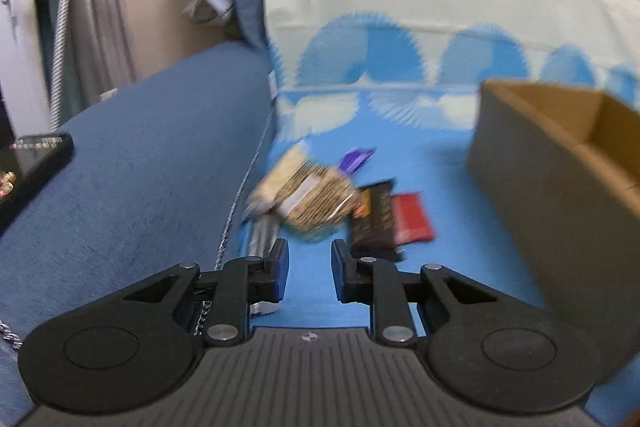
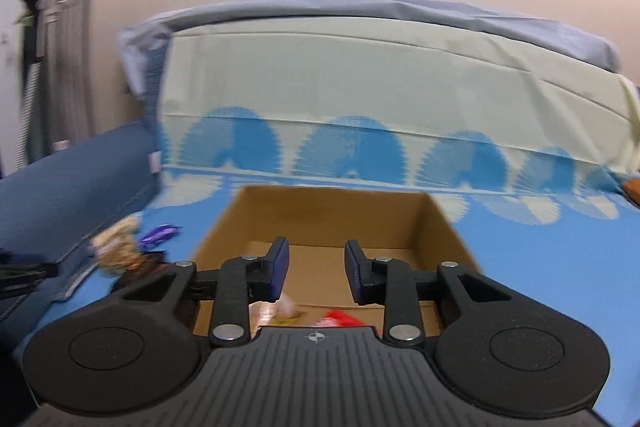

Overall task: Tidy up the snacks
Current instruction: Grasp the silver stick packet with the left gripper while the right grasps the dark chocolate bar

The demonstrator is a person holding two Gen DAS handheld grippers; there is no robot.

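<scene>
Several snacks lie on the blue sheet in the left wrist view: a clear bag of pale biscuits (image 1: 308, 199), a purple wrapper (image 1: 354, 159), a dark bar (image 1: 374, 223) and a red bar (image 1: 412, 219). My left gripper (image 1: 310, 267) is open and empty, just short of the biscuit bag. An open cardboard box (image 1: 560, 163) stands to the right. My right gripper (image 2: 316, 269) is open and empty above the box (image 2: 332, 223). A pink packet (image 2: 276, 311) and a red packet (image 2: 340, 319) lie in the box under it. The biscuit bag (image 2: 118, 247) and the purple wrapper (image 2: 158, 233) lie left of the box.
A blue sofa arm (image 1: 140, 163) rises on the left, with a black remote (image 1: 32, 163) on it. A pale cushion with blue fan prints (image 2: 360, 99) stands behind the box. A metal chain (image 1: 236, 211) runs along the sofa seam.
</scene>
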